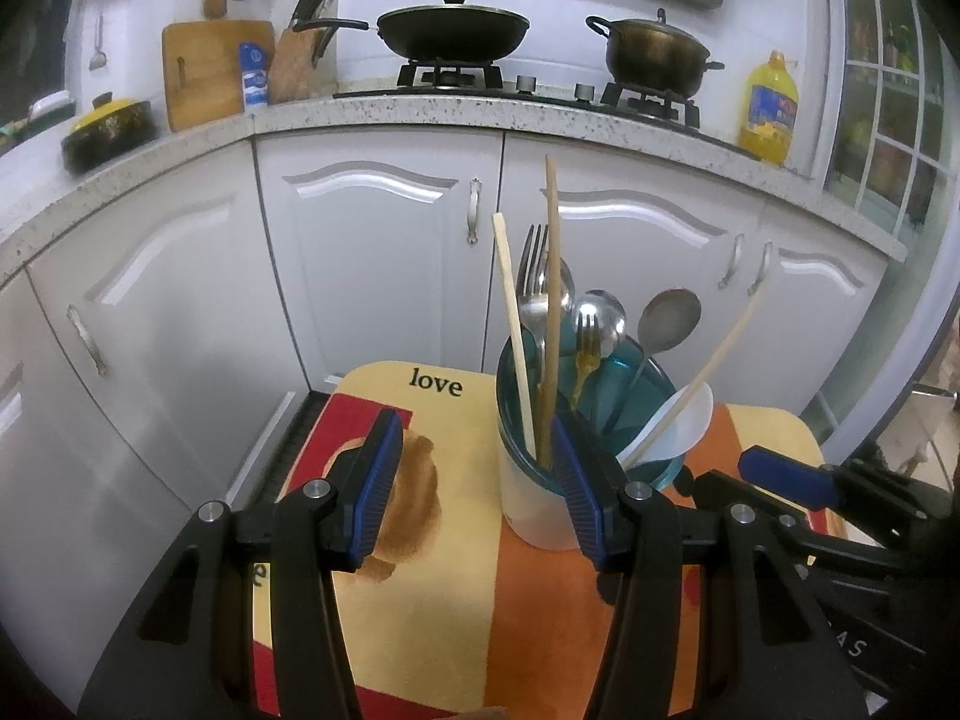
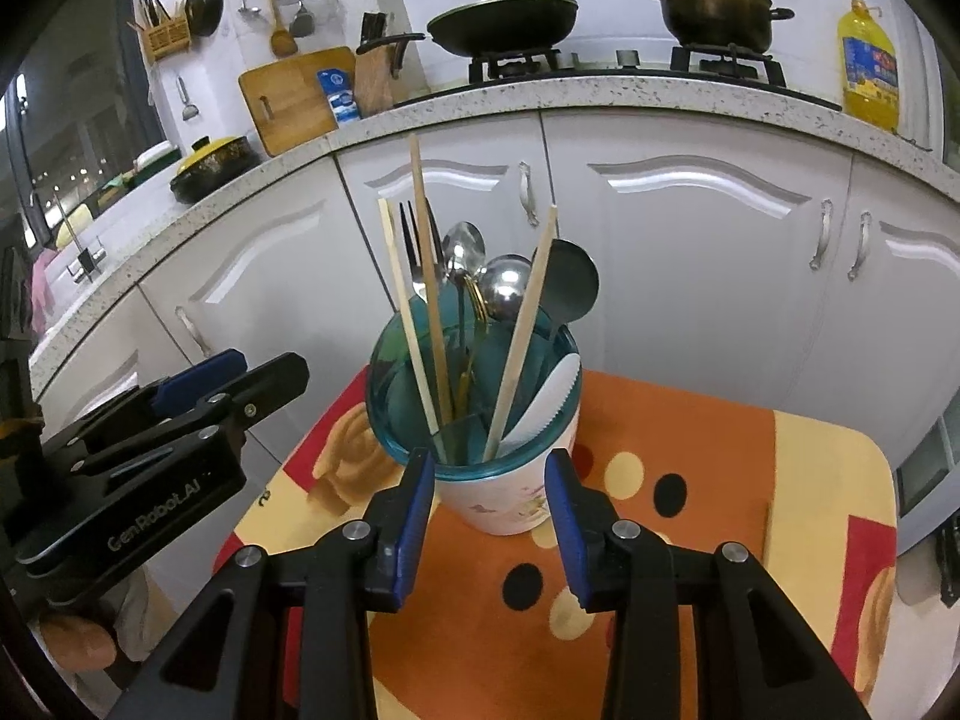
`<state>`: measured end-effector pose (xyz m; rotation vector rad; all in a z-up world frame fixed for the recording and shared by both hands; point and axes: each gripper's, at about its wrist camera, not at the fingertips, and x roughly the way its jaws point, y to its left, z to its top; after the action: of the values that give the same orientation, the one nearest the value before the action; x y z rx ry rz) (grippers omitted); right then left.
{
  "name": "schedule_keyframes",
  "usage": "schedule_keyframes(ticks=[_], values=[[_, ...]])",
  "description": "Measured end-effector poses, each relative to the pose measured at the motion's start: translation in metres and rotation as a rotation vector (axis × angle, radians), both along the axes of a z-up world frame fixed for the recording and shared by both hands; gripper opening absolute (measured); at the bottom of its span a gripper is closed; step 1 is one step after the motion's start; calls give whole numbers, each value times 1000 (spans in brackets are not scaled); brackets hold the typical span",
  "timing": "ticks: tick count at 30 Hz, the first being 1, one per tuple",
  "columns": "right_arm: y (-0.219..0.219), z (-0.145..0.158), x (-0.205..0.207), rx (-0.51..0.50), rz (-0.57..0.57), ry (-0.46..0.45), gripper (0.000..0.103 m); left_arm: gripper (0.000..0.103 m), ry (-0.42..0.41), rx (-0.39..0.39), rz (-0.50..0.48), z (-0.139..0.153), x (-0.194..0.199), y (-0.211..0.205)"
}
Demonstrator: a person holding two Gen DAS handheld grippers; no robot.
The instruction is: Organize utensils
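A white holder cup with a teal rim stands on a small table covered by an orange, yellow and red cloth. It holds wooden chopsticks, metal forks, metal spoons and a white plastic knife. My left gripper is open and empty, just left of and in front of the cup. My right gripper is open and empty, its jaws on either side of the cup's front. Each gripper shows in the other's view.
White cabinet doors stand behind the table under a speckled counter. On it are a wok, a pot, an oil bottle, a cutting board and a knife block.
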<state>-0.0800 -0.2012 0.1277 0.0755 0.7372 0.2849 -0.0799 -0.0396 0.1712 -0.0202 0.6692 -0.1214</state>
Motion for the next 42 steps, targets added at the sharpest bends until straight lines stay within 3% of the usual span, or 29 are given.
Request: schedule_keyframes(ticks=[42], values=[[0, 6, -2, -30, -1, -12, 38, 51, -3, 10, 19, -1, 0, -4]])
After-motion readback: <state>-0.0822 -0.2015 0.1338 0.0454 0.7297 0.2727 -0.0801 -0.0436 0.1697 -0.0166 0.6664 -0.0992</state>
